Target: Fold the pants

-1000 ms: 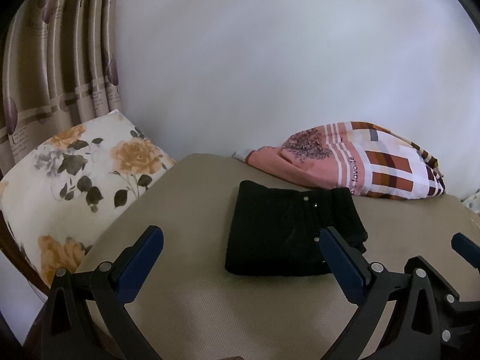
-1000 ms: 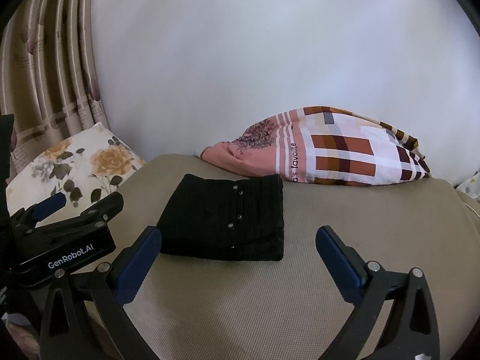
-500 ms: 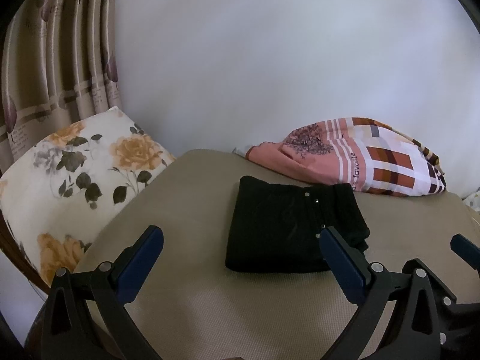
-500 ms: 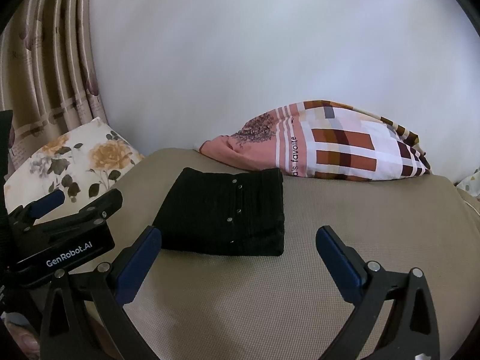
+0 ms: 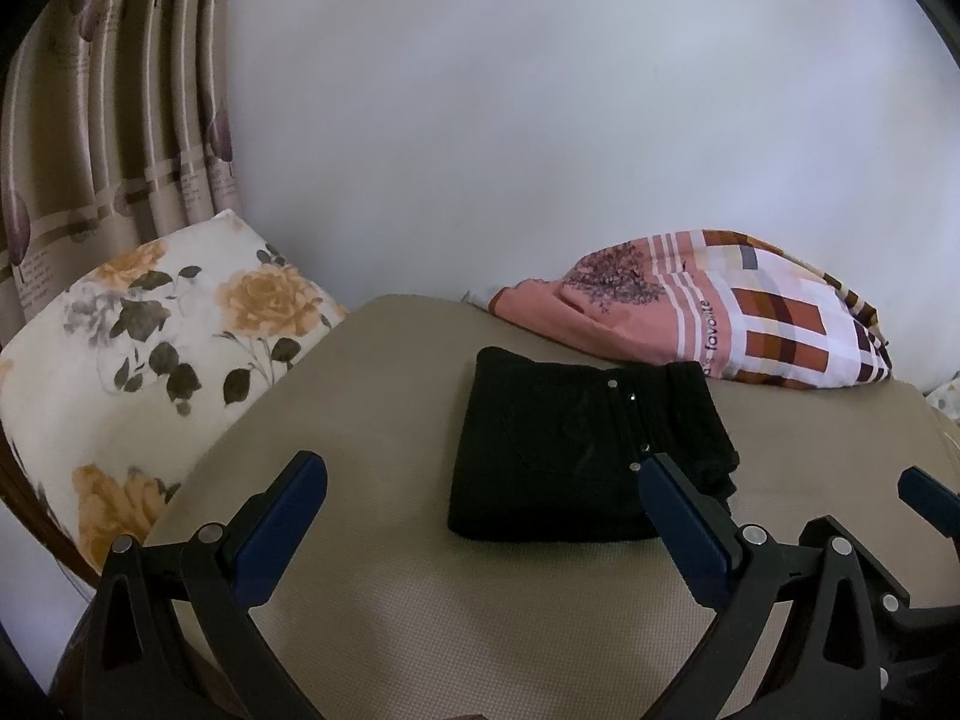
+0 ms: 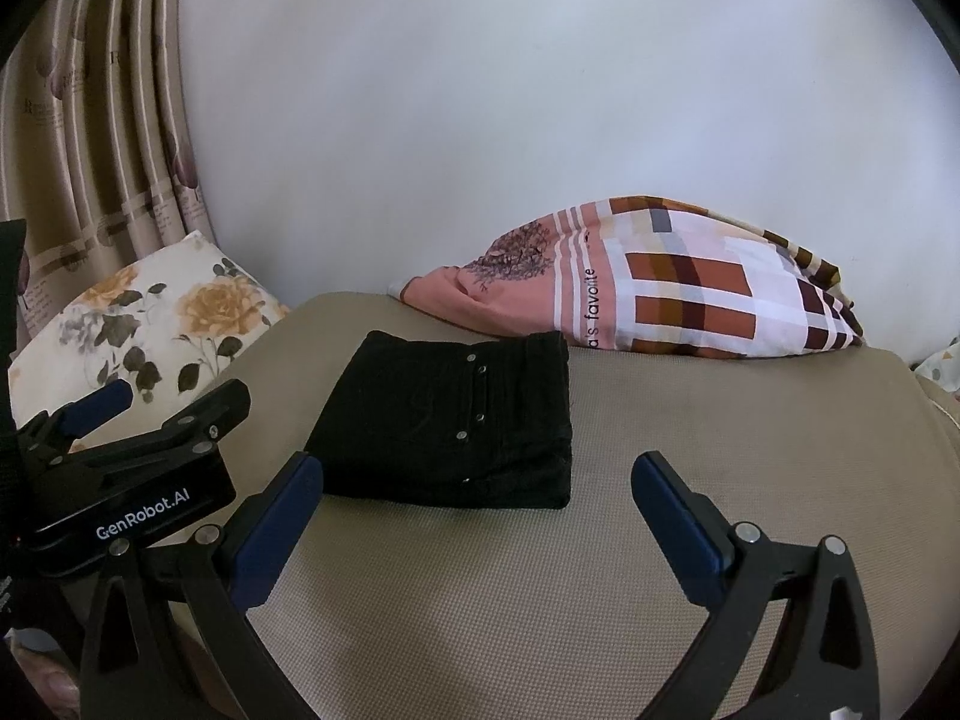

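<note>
Pants look folded, task about done.
Black folded pants (image 5: 576, 450) sit compact near the beige mattress (image 5: 480, 630) far edge; my left gripper (image 5: 480, 516) and right gripper (image 6: 477, 510) gape wide, holding nothing.

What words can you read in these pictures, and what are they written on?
"GenRobot.AI": white letters on the side of the left gripper.
"'s favorite": black letters running up the checked pink pillow; the start is hidden in a fold.
Writing on the curtain: too blurred to read.
The black folded pants and the flowered pillow carry no words.
</note>
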